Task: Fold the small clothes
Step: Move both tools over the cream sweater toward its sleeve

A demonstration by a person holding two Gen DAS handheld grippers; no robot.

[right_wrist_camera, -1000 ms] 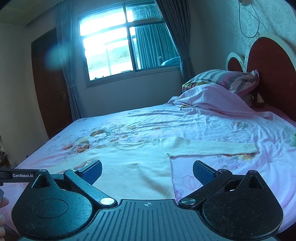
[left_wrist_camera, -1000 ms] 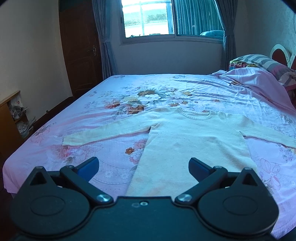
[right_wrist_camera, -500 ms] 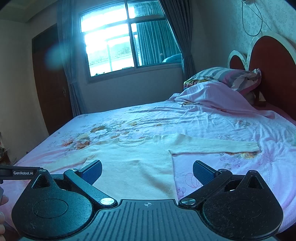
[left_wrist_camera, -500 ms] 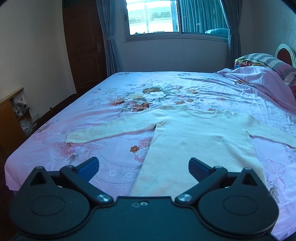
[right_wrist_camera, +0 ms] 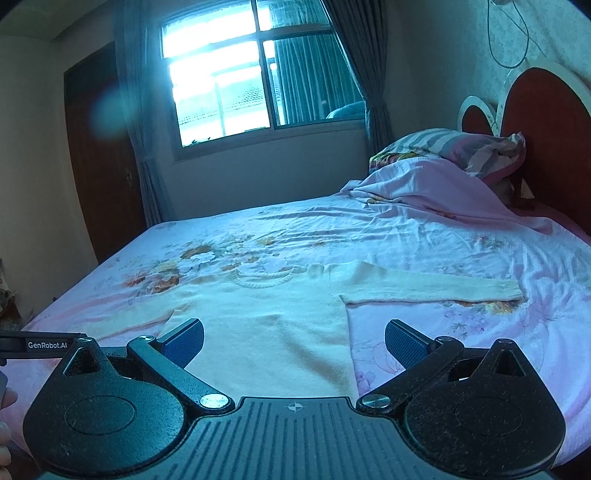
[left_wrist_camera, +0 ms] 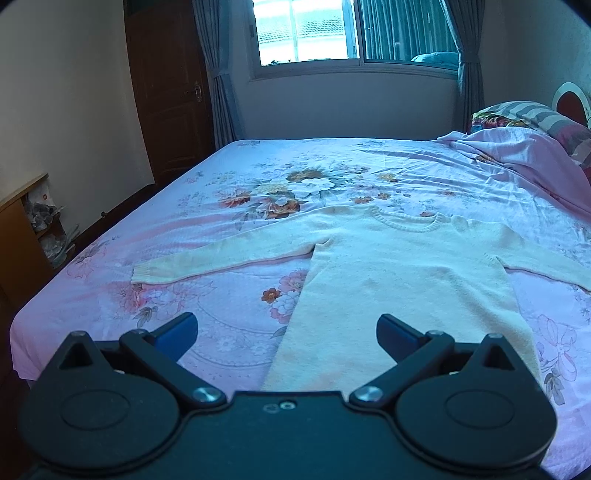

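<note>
While both grippers hang out over the near edge of the bed (left_wrist_camera: 229,306), the cream sweater (left_wrist_camera: 399,280) lies flat and face up on the pink floral sheet, hem toward the near side and neckline pointing at the far wall. Both sleeves are stretched straight out: the left sleeve (left_wrist_camera: 221,260) runs out to the left with its ribbed cuff lying on the sheet, and the right sleeve (right_wrist_camera: 436,288) reaches toward the headboard (right_wrist_camera: 546,122) side.

Left gripper (left_wrist_camera: 287,328) has its blue pads spread wide, nothing between them, hovering over the sweater's left hem corner and not touching it as far as I can see. Right gripper (right_wrist_camera: 294,341) is the same deal, pads wide apart and empty, sitting over the right side of the hem.

Far right there's a bunched-up pink blanket (right_wrist_camera: 443,188) with a striped pillow (right_wrist_camera: 454,146) on top. Window (left_wrist_camera: 306,31) and grey curtains on the far wall, dark wooden door (left_wrist_camera: 166,92) far left.
</note>
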